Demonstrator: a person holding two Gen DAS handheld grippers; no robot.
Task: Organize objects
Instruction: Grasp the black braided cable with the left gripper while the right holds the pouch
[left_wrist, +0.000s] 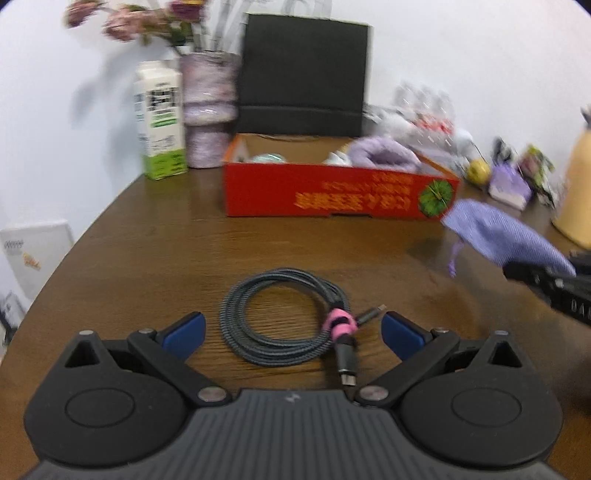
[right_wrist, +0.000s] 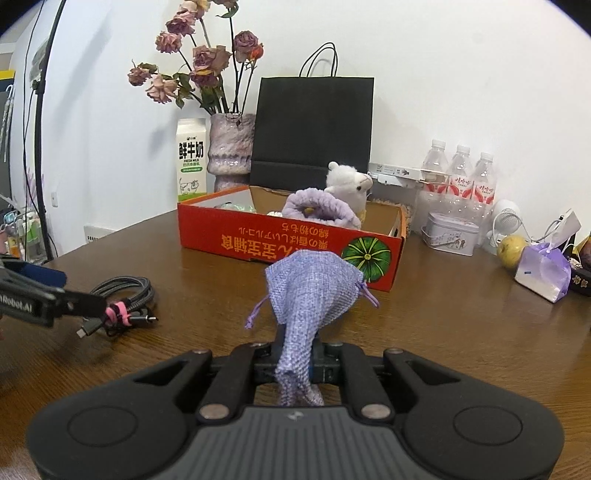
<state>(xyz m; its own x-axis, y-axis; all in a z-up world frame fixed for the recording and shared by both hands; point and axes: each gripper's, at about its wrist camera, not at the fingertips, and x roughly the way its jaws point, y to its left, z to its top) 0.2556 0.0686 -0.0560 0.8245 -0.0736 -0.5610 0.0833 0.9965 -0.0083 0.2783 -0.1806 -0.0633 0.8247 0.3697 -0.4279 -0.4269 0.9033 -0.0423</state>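
My right gripper (right_wrist: 295, 363) is shut on a lilac drawstring pouch (right_wrist: 312, 291), which hangs just above the wooden table in front of the red cardboard box (right_wrist: 288, 245). The same pouch (left_wrist: 506, 230) shows at the right of the left wrist view, pinched by the right gripper's dark fingers (left_wrist: 543, 282). My left gripper (left_wrist: 291, 332) is open, its blue pads on either side of a coiled grey cable (left_wrist: 280, 317) with a pink tie that lies flat on the table. In the box (left_wrist: 332, 194) are a purple fabric item and a white plush toy (right_wrist: 349, 181).
Behind the box stand a black paper bag (right_wrist: 314, 125), a vase of dried roses (right_wrist: 231, 147) and a milk carton (right_wrist: 191, 162). At right are water bottles (right_wrist: 460, 177), a small tin (right_wrist: 448, 232), a yellow fruit (right_wrist: 511, 251) and a lilac packet (right_wrist: 543, 273).
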